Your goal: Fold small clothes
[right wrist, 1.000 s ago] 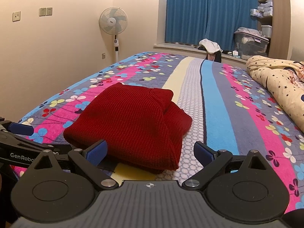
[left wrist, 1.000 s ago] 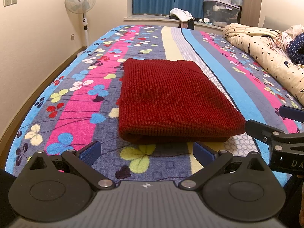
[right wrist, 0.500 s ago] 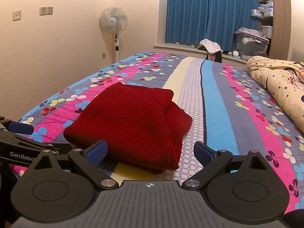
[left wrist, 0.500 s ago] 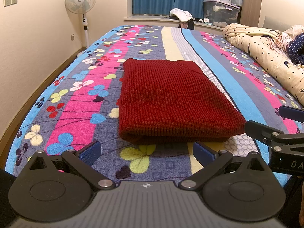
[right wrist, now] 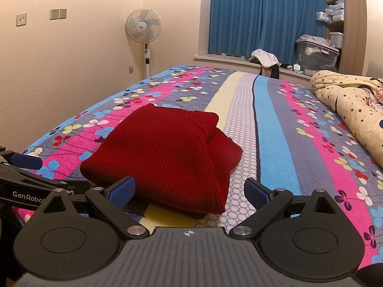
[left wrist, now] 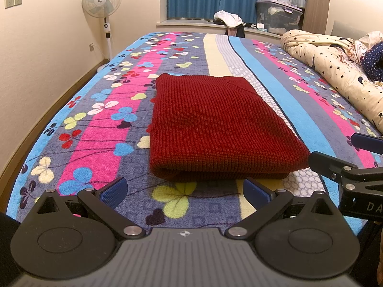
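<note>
A dark red knitted sweater (left wrist: 215, 129) lies folded into a rectangle on the striped, flowered bedspread (left wrist: 95, 129). It also shows in the right wrist view (right wrist: 167, 157). My left gripper (left wrist: 185, 192) is open and empty, just short of the sweater's near folded edge. My right gripper (right wrist: 189, 191) is open and empty, at the sweater's near right corner. The right gripper shows at the right edge of the left wrist view (left wrist: 347, 165). The left gripper shows at the left edge of the right wrist view (right wrist: 26, 169).
A cream star-print duvet (left wrist: 335, 71) is bunched along the bed's right side. A standing fan (left wrist: 101, 2) is by the left wall. A windowsill with clothes (left wrist: 228, 20) and a storage box (left wrist: 277, 16) lies beyond the bed.
</note>
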The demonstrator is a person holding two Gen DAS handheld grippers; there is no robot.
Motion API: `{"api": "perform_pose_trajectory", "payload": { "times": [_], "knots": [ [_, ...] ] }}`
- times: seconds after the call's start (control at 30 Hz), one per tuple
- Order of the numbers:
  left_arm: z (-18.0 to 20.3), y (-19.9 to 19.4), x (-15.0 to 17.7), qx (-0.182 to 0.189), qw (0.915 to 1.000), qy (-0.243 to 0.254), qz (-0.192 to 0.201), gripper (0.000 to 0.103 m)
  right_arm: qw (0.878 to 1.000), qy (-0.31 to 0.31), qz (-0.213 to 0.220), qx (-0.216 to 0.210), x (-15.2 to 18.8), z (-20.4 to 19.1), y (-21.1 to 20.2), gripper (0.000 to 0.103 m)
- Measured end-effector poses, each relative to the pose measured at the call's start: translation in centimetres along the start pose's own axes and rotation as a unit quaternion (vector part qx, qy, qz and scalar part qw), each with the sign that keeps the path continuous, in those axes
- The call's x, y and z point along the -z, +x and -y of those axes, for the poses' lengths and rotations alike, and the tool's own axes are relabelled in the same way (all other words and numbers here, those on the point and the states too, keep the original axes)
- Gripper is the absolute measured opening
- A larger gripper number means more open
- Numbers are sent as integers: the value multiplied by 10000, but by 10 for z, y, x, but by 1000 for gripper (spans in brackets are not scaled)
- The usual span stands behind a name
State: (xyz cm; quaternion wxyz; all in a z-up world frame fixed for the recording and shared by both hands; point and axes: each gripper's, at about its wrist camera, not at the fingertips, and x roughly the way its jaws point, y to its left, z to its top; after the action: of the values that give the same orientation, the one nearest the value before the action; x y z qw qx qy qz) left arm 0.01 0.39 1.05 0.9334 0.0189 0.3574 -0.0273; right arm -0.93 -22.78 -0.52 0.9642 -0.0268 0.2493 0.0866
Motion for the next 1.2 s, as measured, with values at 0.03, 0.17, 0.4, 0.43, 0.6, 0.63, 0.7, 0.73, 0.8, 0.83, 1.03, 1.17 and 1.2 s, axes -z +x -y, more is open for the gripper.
{"api": "perform_pose_trajectory", "payload": {
  "times": [0.03,0.17,0.4,0.43,0.6,0.63,0.7,0.73,0.8,0.83,1.03,1.17,1.2],
  "knots": [
    [0,0,0,0,10000,-1,-1,102,10000,1,0,0,0,0,0,97],
    [0,0,0,-1,10000,-3,2,102,10000,-2,0,-1,0,0,0,97],
    [0,0,0,-3,10000,-3,2,103,10000,-2,-1,-2,0,0,0,97],
    [0,0,0,-2,10000,-6,1,103,10000,-4,-2,-3,0,0,0,97],
    [0,0,0,1,10000,-1,3,103,10000,-3,0,-3,0,0,0,97],
    [0,0,0,2,10000,-5,6,103,10000,-5,0,-2,0,0,0,97],
    [0,0,0,8,10000,-24,11,103,10000,-9,-5,1,0,0,0,97],
    [-1,0,-1,10,10000,-25,15,102,10000,-14,-7,0,0,0,-1,97],
    [-1,0,-1,14,10000,-14,10,102,10000,-26,-1,-11,0,2,-1,97],
    [-1,0,-1,14,10000,-11,11,103,10000,-30,4,-18,1,3,-2,97],
    [0,0,-2,13,10000,11,16,103,10000,-48,-5,-44,2,8,-3,97],
    [0,0,-1,23,10000,17,16,103,10000,-58,-13,-54,3,9,-3,97],
    [0,0,-1,22,10000,19,17,103,10000,-58,-15,-55,4,10,-3,97]
  ]
}}
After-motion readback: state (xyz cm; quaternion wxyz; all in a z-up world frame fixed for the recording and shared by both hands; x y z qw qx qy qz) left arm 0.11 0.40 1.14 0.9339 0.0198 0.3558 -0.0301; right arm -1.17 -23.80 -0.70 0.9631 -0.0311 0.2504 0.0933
